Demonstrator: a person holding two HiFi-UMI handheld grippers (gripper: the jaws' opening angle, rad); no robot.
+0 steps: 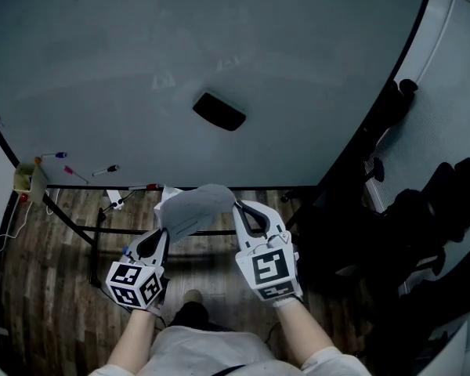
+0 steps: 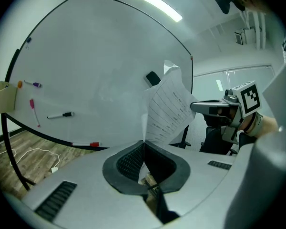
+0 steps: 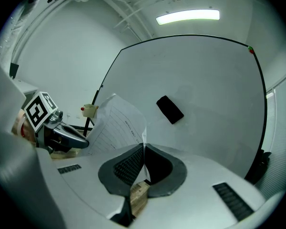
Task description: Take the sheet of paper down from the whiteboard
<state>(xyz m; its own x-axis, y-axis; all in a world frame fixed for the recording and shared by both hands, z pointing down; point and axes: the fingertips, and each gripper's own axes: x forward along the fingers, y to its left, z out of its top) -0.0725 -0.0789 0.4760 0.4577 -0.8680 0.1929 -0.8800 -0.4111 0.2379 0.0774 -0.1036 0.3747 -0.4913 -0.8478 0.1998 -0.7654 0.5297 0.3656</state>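
The sheet of paper (image 1: 191, 209) is off the whiteboard (image 1: 219, 45) and hangs slack in the air between both grippers, in front of the board's lower edge. My left gripper (image 1: 165, 233) is shut on the sheet's left edge, and its own view shows the printed paper (image 2: 168, 109) rising from its jaws (image 2: 143, 145). My right gripper (image 1: 237, 207) is shut on the right edge, where the paper (image 3: 113, 126) curls leftward from the closed jaws (image 3: 144, 148). Each gripper appears in the other's view: the right gripper (image 2: 214, 108) and the left gripper (image 3: 63, 135).
A black eraser (image 1: 218, 111) sticks to the whiteboard's middle. Markers (image 1: 105, 169) cling to its lower left, and a red-capped one (image 1: 144, 187) lies on the ledge. A yellow cup (image 1: 27, 178) hangs at the left edge. Black chairs (image 1: 423, 218) crowd the right, and the floor (image 1: 47, 288) is wood.
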